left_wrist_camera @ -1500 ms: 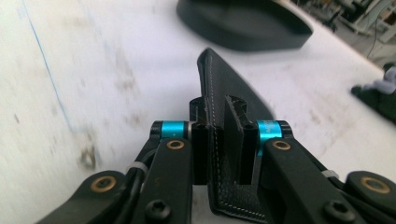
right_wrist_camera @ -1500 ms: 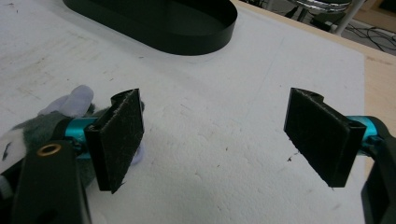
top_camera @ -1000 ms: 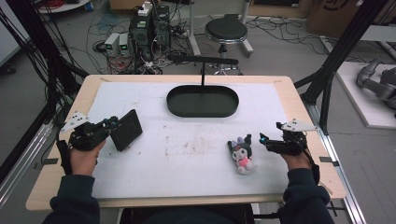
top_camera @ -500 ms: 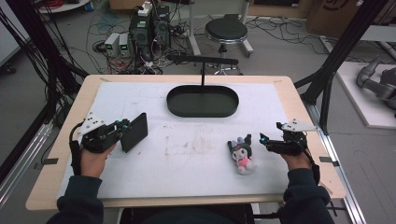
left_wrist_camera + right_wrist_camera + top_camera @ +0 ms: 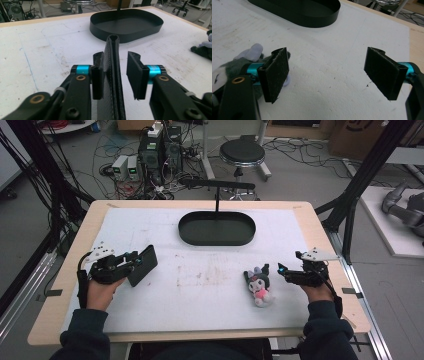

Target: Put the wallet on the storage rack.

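Left claw (image 5: 134, 261) is carrying a flat black wallet-like case (image 5: 142, 265), held on edge. In the left gripper view the case (image 5: 112, 75) is standing upright in the gap, one jaw pressing its side, the other jaw standing a little off it; whether the grip is tight, I cannot tell for sure, but the case is sitting lifted in the claw above the table.

Right claw (image 5: 281, 269) is resting low at the table's right side, jaws spread wide and holding nothing. In the right gripper view bare white surface is lying between its pads (image 5: 277, 72). The plush toy (image 5: 259, 282), dark with a pink front, is lying just beside this claw, toward the left claw; in the right gripper view the plush toy (image 5: 249, 56) is sitting behind the left-hand jaw.

White foam sheet (image 5: 210, 285) is covering the table (image 5: 95, 215), scuffed and stained brownish midway between the two claws. A pale wooden rim is showing around it.

Beyond both claws, a black oval tray (image 5: 217, 228) is sitting at the far middle of the sheet, with a thin black post rising behind it.

Past the table: grey floor, tangled cables, computer boxes (image 5: 160, 150), a round black stool (image 5: 242, 154), black frame struts at both sides.
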`<state>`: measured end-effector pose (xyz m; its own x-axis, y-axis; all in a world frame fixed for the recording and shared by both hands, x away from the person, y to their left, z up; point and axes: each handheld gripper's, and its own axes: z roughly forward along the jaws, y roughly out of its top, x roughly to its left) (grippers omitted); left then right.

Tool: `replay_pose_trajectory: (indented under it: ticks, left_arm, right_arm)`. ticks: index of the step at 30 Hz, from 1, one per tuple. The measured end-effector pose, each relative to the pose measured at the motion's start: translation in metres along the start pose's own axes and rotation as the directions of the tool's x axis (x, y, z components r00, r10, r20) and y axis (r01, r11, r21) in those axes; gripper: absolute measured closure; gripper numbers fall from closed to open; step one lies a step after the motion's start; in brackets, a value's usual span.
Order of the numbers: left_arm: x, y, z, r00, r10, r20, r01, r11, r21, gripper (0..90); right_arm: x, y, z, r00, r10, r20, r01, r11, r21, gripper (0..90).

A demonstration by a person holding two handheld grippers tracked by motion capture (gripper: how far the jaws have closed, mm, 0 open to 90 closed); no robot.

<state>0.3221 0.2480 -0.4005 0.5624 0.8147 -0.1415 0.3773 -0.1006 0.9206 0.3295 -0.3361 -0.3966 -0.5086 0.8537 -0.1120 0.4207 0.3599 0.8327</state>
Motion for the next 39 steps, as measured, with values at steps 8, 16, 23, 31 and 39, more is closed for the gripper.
replay_pose_trajectory:
  ticks: [8, 16, 23, 31, 39]
  left_arm:
    - [0.002, -0.004, 0.005, 0.9997, -0.022, -0.014, 0.022, 0.9996, 0.016, 46.9]
    - [0.002, -0.009, 0.011, 0.9996, -0.006, -0.026, 0.008, 0.9973, 0.073, 42.7]
    - [0.002, -0.01, 0.012, 0.9994, 0.006, -0.034, -0.004, 0.9966, 0.082, 42.4]
    - [-0.004, -0.007, 0.01, 0.9943, 0.095, -0.049, -0.089, 0.991, 0.1, 76.7]
    - [-0.007, 0.004, 0.015, 0.998, 0.057, -0.026, -0.057, 0.9983, 0.014, 78.1]
  right_arm:
    - [0.0, 0.0, 0.0, 1.0, -0.004, -0.002, 0.004, 1.0, 0.002, 20.3]
    - [0.0, 0.0, 0.001, 1.0, -0.001, -0.007, 0.001, 1.0, 0.007, 20.4]
    - [0.001, -0.001, 0.002, 0.9999, 0.001, -0.01, 0.0, 1.0, 0.013, 20.4]
    - [0.0, -0.001, 0.002, 0.9999, 0.001, -0.012, -0.001, 1.0, 0.015, 20.3]
    - [0.0, -0.001, 0.004, 0.9999, 0.004, -0.015, -0.004, 1.0, 0.018, 20.4]
